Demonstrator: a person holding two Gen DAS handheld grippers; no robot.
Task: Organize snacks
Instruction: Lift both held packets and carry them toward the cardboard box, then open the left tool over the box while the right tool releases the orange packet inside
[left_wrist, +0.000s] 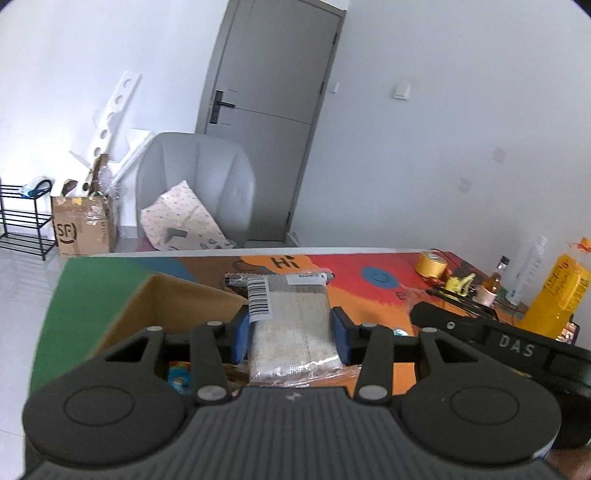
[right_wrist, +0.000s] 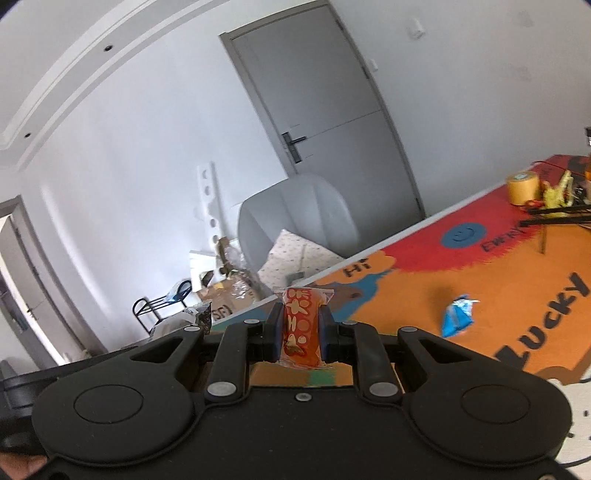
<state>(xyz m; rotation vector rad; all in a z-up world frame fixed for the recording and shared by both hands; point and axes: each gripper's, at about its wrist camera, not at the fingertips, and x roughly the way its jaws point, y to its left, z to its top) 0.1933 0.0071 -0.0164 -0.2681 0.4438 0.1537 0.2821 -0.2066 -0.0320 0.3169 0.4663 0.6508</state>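
My left gripper (left_wrist: 291, 330) is shut on a clear-wrapped pale biscuit pack (left_wrist: 291, 325) with a barcode label, held above the colourful table mat (left_wrist: 369, 306). An open cardboard box (left_wrist: 173, 306) sits just left of and below it, with snacks partly visible inside. In the right wrist view, my right gripper (right_wrist: 300, 334) is shut on a small orange-red snack packet (right_wrist: 301, 326), lifted over the table. A blue snack packet (right_wrist: 457, 314) lies on the orange part of the mat (right_wrist: 406, 295), to the right. The right gripper's black body shows at the right of the left wrist view.
A roll of yellow tape (left_wrist: 431, 264), a small bottle (left_wrist: 495, 284), a yellow bag (left_wrist: 557, 295) and clutter crowd the table's far right end. Beyond the table stand a grey chair (left_wrist: 195, 177), an SF carton (left_wrist: 83, 229), a black rack (left_wrist: 22, 221) and a grey door (left_wrist: 269, 110).
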